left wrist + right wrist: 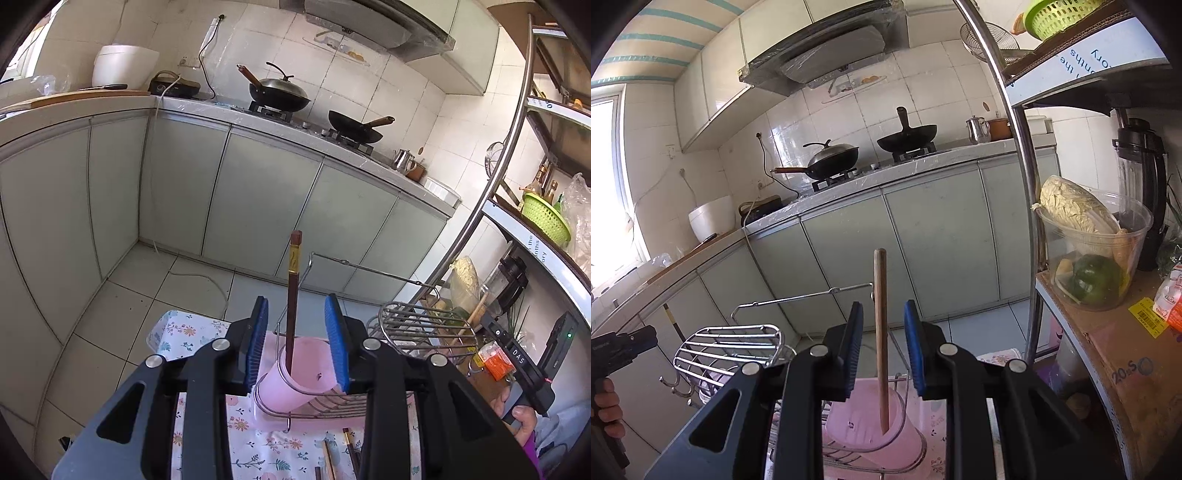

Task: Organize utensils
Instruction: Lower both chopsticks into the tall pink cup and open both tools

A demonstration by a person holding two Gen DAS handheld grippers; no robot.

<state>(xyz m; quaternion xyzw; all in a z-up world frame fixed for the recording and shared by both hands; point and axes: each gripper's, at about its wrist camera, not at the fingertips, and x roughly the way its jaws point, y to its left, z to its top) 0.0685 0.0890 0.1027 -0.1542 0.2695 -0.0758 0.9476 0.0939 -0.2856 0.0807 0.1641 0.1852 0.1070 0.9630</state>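
A dark red chopstick stands upright in a pink cup held in a wire rack. My left gripper is open, its blue pads on either side of the chopstick, not touching it. In the right wrist view a light wooden chopstick stands in another pink cup of the rack. My right gripper is open around it, pads apart from it. More chopsticks lie on the floral cloth below the rack.
A chrome wire holder with hooks stands beside the cups. A metal shelf on the right holds a tub of vegetables and a blender. Kitchen cabinets and a stove with woks lie beyond.
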